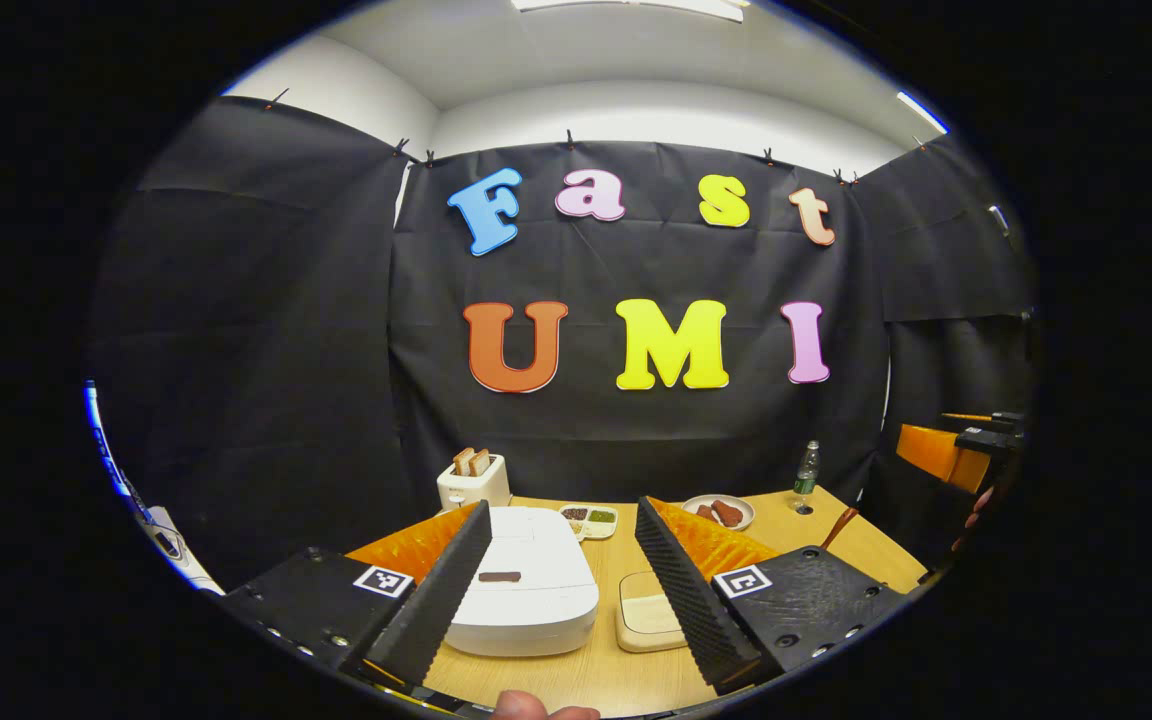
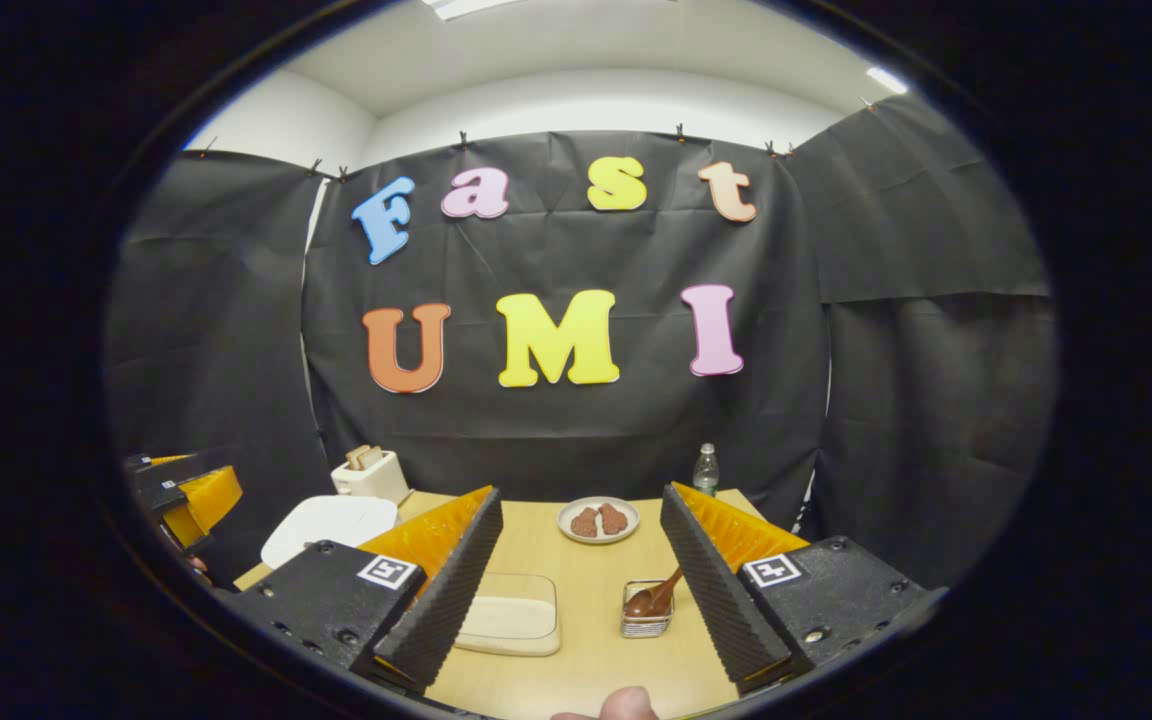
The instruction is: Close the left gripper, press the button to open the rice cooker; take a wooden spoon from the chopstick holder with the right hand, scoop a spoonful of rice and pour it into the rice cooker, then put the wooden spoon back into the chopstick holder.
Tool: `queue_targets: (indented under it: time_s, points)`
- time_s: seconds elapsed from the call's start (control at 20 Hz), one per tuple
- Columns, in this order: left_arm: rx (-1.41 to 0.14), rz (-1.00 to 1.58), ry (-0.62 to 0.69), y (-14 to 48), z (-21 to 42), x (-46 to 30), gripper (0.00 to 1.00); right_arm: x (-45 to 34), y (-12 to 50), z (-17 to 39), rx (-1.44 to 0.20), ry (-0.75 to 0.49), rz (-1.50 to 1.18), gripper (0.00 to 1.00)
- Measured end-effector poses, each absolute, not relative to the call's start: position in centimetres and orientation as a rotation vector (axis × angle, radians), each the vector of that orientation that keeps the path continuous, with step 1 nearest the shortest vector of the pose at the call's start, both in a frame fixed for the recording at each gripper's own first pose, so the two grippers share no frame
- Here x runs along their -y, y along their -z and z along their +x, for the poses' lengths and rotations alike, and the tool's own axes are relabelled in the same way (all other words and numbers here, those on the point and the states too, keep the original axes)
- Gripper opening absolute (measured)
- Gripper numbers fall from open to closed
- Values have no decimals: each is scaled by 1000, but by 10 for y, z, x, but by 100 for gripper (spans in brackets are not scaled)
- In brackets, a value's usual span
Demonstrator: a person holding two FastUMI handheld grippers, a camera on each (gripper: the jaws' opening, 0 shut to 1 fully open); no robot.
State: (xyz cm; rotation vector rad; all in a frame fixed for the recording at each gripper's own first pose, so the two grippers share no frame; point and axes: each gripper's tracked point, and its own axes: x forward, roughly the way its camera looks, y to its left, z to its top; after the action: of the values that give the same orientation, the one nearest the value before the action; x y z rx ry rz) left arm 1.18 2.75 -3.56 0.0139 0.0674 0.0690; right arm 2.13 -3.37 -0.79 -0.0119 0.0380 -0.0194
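1. The left gripper (image 1: 561, 575) hangs above the near edge of the wooden table (image 1: 576, 670), level and facing the back wall. Its jaws stand wide apart and grasp nothing. A fingertip (image 1: 521, 706) of the person shows at the bottom edge of the left gripper view.
2. Between its fingers lies the white rice cooker (image 1: 526, 580), lid down, with a dark button (image 1: 499, 577) on the lid's near part. The cooker's long side runs away from the camera.
3. The right gripper (image 2: 581, 575) is held the same way, level above the table's near edge, jaws released and empty. A fingertip (image 2: 626, 703) shows at the bottom of the right gripper view.
4. The wooden spoon (image 2: 658, 597) stands in the small metal chopstick holder (image 2: 646, 620), just inside the right finger. Its bowl rests low to the left and its handle slants up to the right.
5. A shallow pale container (image 2: 511, 618) lies just left of the holder; whether it holds rice cannot be told.
6. Farther back stand a toaster (image 1: 473, 482) with bread, a small divided dish (image 1: 591, 520), a plate (image 2: 597, 520) with brown food and a bottle (image 2: 704, 470).
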Motion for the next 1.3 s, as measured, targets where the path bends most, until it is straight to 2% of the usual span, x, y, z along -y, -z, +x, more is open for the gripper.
queue_targets:
  time_s: [0.25,0.45,0.6,0.7,0.75,0.8,0.85,0.95,1.05,1.3]
  points:
    - [-148,-29,-75,57,33,-40,94,34,14,41,-65,16,-18,100]
    - [-332,-68,-67,99,55,-56,94,43,18,57,-71,17,-17,100]
    - [-456,-98,-67,121,67,-70,91,58,25,66,-79,40,-3,100]
    - [-511,-100,-78,130,74,-83,79,71,33,69,-93,59,5,100]
    - [-532,-103,-81,133,81,-88,56,76,36,70,-101,69,4,100]
    - [-559,-110,-72,137,87,-90,53,81,40,72,-107,76,5,100]
    - [-594,-119,-51,140,89,-89,35,85,41,74,-113,83,8,100]
    - [-643,-101,-34,149,93,-90,33,92,47,77,-126,92,20,100]
    - [-688,-132,-37,166,105,-95,0,97,51,80,-137,100,35,100]
    - [-787,-156,-23,199,124,-102,0,116,60,83,-155,127,46,100]
